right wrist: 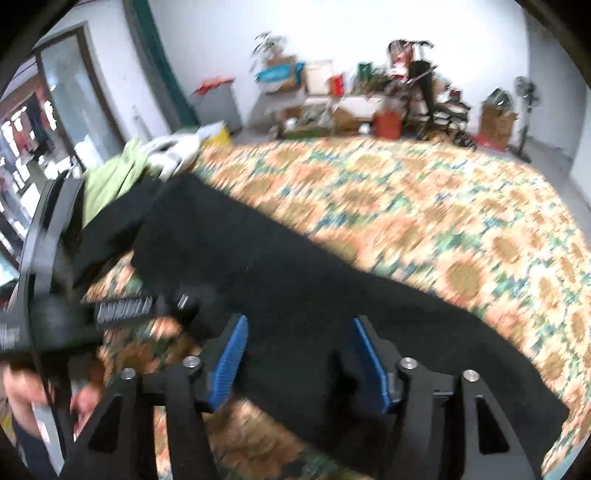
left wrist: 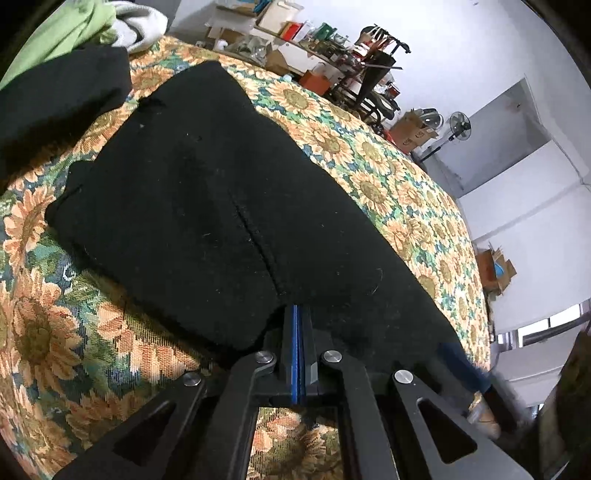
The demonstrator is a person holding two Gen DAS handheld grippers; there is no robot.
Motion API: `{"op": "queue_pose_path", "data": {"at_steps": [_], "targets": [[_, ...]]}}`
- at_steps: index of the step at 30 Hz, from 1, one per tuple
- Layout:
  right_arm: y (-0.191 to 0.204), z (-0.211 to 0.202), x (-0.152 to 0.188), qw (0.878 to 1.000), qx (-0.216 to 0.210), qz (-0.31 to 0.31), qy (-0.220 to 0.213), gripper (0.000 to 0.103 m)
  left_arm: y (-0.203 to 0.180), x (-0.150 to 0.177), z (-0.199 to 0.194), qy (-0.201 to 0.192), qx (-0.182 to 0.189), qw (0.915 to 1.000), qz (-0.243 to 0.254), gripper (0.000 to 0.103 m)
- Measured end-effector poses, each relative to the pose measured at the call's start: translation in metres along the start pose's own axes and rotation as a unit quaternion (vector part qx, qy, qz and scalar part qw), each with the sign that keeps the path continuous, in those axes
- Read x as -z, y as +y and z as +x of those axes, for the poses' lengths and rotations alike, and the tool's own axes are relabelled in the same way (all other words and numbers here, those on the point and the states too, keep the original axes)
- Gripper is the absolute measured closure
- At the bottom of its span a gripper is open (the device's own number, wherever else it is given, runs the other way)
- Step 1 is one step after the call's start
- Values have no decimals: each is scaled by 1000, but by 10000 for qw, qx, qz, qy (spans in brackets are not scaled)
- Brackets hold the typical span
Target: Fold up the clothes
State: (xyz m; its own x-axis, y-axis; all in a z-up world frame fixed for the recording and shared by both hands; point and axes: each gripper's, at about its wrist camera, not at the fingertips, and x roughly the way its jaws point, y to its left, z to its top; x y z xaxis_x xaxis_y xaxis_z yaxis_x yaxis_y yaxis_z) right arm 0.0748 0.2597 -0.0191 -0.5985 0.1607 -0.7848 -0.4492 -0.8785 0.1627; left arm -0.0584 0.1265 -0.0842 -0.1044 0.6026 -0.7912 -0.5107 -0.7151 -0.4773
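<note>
Apparently the left hand-held gripper (left wrist: 297, 314) pinches the black garment (left wrist: 207, 199); the right hand-held gripper (right wrist: 297, 328) gapes.

Sunflower-print cover (left wrist: 388, 177), standing fan (left wrist: 459, 127), cardboard boxes (left wrist: 413, 133), cluttered shelf (left wrist: 295, 33).

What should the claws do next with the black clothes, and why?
Probably shut the right gripper on the black garment. Its fingers are open with the cloth edge between them, while the left gripper is already pinched shut on the near edge. With both corners held, the fold could begin.
</note>
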Motion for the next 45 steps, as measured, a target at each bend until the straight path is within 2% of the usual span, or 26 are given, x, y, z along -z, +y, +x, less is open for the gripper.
{"op": "queue_pose_path", "data": {"at_steps": [3,4,5,7,9,13,17,22,30,31,32,33,34,35,39,45], "targets": [[-16,26,-2,9981,202,355,459,37,1,3,-2,-103,14,9999,-18,100],[-17,42,5,9957,303,349,800,37,3,4,-3,-119,51,9999,-43,100],[-15,49,13,9950,350,228,910,36,5,5,-4,-124,93,9999,-66,100],[2,44,24,9958,613,-298,618,32,9,6,-3,-118,176,9997,-109,100],[9,41,31,9952,670,-411,591,32,10,4,-1,-96,241,9996,-140,100],[-3,39,28,9976,313,-65,610,29,13,3,-2,-34,323,9993,-161,100],[2,39,32,9979,307,-47,562,27,16,2,-4,30,401,9990,-179,100],[-6,36,33,9991,26,207,382,24,20,0,-6,110,498,9985,-201,100],[2,36,32,9989,247,73,379,24,34,-28,-13,-81,-44,9975,-704,100],[1,37,30,9988,227,79,426,24,36,-32,-14,-107,-116,9969,-770,94],[0,38,28,9986,205,85,473,23,38,-36,-14,-132,-188,9962,-835,77],[-1,38,27,9985,167,99,512,23,39,-40,-15,-158,-260,9955,-900,67],[-1,38,27,9984,125,107,537,23,41,-43,-16,-184,-332,9946,-965,49],[-2,38,27,9984,103,109,545,23,43,-47,-17,-209,-404,9936,-1030,46],[-3,37,30,9985,42,74,533,23,52,-60,-14,-223,-600,9893,-1309,46],[-1,37,30,9981,54,5,606,23,43,-65,1,-94,-909,9938,-630,46]]}}
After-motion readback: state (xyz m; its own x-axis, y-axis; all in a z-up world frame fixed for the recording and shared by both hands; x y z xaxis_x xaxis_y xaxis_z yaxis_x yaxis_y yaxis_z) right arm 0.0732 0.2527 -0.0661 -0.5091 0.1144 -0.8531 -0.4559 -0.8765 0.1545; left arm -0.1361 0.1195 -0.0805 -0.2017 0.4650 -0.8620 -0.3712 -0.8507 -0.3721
